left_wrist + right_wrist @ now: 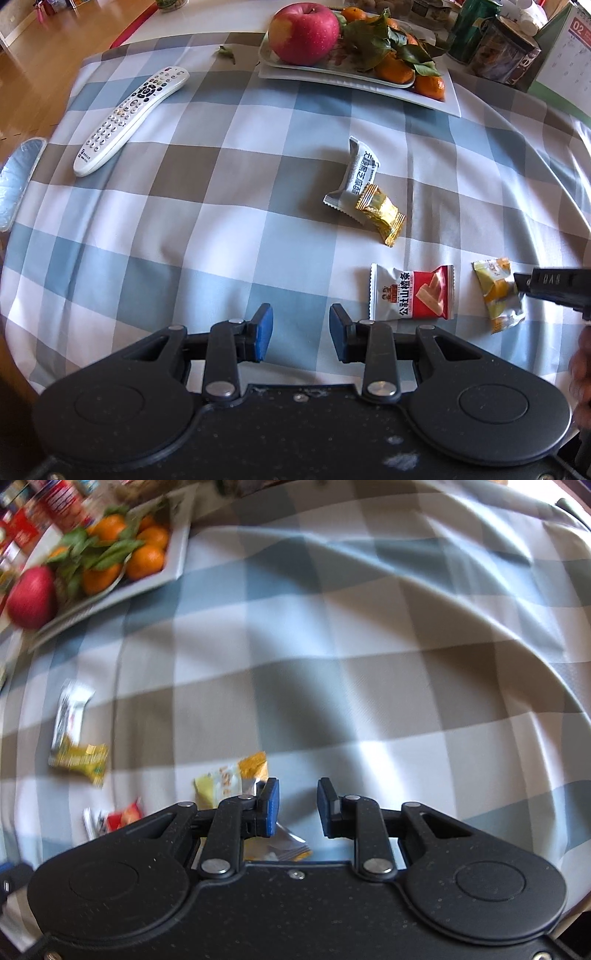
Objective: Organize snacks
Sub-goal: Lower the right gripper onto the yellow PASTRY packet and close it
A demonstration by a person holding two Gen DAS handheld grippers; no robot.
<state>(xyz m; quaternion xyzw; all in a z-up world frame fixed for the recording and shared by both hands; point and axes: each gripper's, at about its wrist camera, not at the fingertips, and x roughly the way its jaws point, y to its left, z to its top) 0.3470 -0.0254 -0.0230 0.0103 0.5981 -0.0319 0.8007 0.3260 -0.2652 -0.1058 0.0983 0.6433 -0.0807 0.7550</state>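
Note:
Four wrapped snacks lie on the checked tablecloth point(207, 206). They are a grey-white packet point(356, 171), a gold candy point(380, 216) touching it, a red-and-white packet point(412, 293) and a yellow packet point(496, 295). My left gripper point(301, 317) hangs open over bare cloth, just left of the red-and-white packet, with nothing between its blue pads. My right gripper point(298, 806) points down at the yellow packet point(225, 786). Its jaws stand a little apart, the left pad is over the packet, and the packet's silver end point(290, 840) shows in the gap. One of its fingers point(546, 284) reaches that packet from the right.
A white remote point(129, 118) lies at the far left. A white plate point(354, 75) at the back holds a red apple point(303, 33) and leafy mandarins point(399, 70). A green can point(472, 29), a tin and a calendar point(565, 62) stand at back right. The table's edge and a wooden floor are on the left.

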